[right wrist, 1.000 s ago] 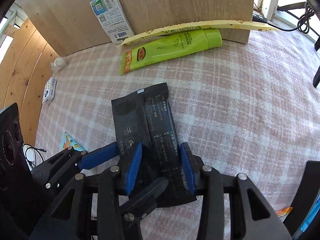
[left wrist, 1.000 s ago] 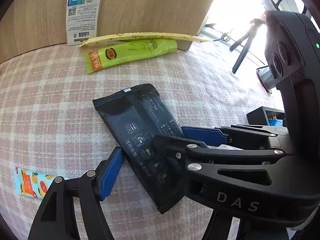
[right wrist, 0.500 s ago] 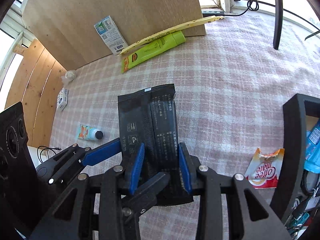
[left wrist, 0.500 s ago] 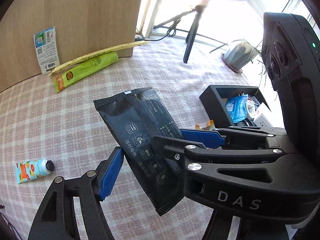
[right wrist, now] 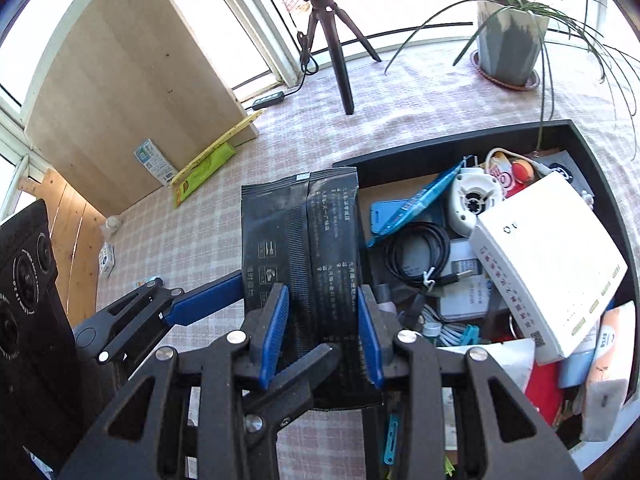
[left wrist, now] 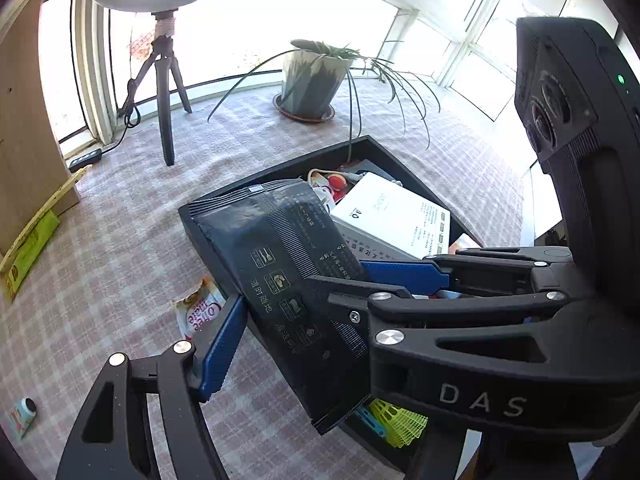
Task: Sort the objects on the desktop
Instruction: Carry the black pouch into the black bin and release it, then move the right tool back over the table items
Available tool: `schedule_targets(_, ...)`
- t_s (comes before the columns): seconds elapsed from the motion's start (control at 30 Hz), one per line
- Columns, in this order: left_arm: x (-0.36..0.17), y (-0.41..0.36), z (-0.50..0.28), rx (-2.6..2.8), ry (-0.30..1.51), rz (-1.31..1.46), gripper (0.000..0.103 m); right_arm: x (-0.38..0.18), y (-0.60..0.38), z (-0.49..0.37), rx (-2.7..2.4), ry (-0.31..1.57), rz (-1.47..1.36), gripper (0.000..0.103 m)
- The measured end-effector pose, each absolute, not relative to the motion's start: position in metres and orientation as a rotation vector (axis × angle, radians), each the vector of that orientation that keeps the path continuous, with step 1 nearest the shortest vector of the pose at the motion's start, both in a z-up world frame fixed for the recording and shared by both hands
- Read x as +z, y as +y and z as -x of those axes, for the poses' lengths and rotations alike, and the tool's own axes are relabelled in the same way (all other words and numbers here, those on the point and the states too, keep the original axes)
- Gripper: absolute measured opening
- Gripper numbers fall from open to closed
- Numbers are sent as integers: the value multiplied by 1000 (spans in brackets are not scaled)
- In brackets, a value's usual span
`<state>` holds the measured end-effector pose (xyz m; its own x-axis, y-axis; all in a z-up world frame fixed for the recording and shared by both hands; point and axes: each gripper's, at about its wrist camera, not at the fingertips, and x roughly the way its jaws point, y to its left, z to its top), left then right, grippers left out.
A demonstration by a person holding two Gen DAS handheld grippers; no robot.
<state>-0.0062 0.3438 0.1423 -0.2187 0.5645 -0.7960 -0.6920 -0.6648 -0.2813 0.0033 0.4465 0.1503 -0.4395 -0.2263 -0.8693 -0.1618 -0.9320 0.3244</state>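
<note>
While the black pouch (right wrist: 304,256) hangs in the air over the near-left wall of the black bin (right wrist: 448,142), the right gripper (right wrist: 322,330) has both blue pads pressed on its lower half. The left gripper (left wrist: 320,300) stands wide apart around the same pouch; whether its pads touch the film cannot be told. The bin is already crowded: a white box (right wrist: 548,268) lies tilted across the right side, a coiled black cable (right wrist: 420,252) near the left wall. Judgement: to place well, the pouch should travel further over the bin, toward the gap above the cable, go in flat, and be let go low so it does not slide back onto the checked tablecloth (right wrist: 168,240).
</note>
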Motion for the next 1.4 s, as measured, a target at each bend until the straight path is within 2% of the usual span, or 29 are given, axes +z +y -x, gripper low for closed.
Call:
schedule_targets(0.3, 153, 425, -29, 1799, 277, 1159, 68, 161, 533, -54, -2700, -709, -1678, 35)
schedule_targets(0.57, 146, 455, -51, 1749, 400, 1156, 69, 163, 570, -83, -2751, -739, -1708, 35)
schedule_targets(0.93, 145, 409, -27, 1842, 316, 1202, 69, 179, 581, -88, -2827, -746, -1673, 40)
schedule_targets(1.33, 139, 329, 15, 2012, 236, 1251, 69, 169, 522, -43, -2710, -580, -1657, 40)
schedule_targets(1.4, 137, 311, 26, 2045, 218, 1270, 69, 169, 511, -33, -2686, -560, -1641, 43)
